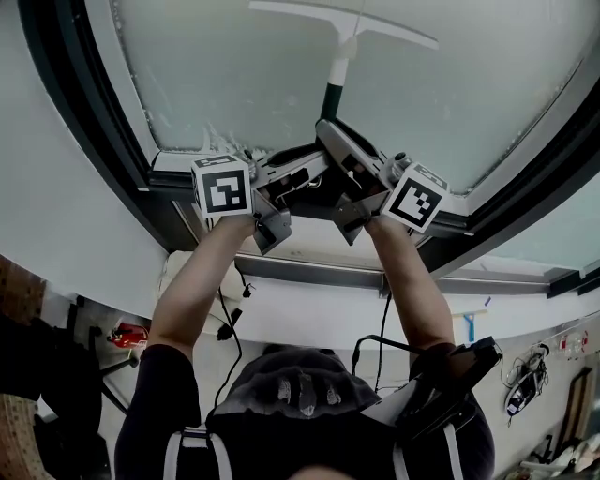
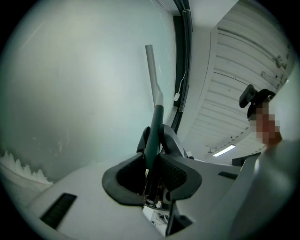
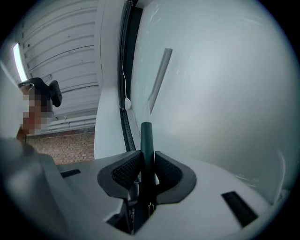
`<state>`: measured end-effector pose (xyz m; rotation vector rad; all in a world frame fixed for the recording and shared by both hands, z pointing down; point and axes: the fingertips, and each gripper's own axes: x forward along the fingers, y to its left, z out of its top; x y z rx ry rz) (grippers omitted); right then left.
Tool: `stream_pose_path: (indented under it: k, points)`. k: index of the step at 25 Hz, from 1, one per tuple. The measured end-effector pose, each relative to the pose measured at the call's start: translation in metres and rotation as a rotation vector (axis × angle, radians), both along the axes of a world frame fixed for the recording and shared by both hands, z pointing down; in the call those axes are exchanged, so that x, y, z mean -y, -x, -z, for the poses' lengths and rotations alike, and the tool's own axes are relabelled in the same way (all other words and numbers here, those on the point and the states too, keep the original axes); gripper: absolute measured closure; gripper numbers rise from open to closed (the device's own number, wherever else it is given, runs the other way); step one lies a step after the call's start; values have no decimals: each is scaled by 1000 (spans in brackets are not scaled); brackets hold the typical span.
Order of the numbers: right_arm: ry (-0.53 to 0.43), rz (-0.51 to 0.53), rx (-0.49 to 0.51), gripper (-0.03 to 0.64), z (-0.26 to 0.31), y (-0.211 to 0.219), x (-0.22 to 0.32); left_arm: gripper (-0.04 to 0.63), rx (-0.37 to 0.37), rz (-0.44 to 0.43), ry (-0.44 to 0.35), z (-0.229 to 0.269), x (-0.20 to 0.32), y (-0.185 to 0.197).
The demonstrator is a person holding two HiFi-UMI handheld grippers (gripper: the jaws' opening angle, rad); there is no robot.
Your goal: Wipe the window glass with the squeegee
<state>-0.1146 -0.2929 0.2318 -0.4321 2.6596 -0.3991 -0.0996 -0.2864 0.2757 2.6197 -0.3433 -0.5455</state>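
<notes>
Between all four fingers (image 3: pixel 124 173), squeegee (image 1: pixel 339 70)

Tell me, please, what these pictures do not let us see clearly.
- Handle's lower end: all views, buried between the closed jaws of the left gripper and right gripper.
- Blade touching the glass or not: head view faces it flat; gripper views show it edge-on.
- White specks at the glass's lower edge: head view, too small to name.

The left gripper (image 2: pixel 152 176) and right gripper (image 3: pixel 146 176) had pale grey shells and black jaws lined with ribbed pads. In the middle of the head view, each bore a white cube (image 1: pixel 223 186) with black square markers. Below them trailed black cables (image 1: pixel 230 319). At the bottom were dark short sleeves (image 1: pixel 161 384) and white straps (image 1: pixel 174 457).
</notes>
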Motion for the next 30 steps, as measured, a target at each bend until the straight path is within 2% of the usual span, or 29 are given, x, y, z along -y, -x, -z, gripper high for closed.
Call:
stream_pose_path:
  k: [6,12,30]
  points:
    - [30,1,-9,528,-15,3,-7,495,5,-2,27,-15,-9,3]
    - [56,0,-23,528,-57,8,-19,495,-4,-5,55,-56,-22,8]
    - [151,2,-16,528,-71,6,-17,495,6,-5,163,-69,-25,7]
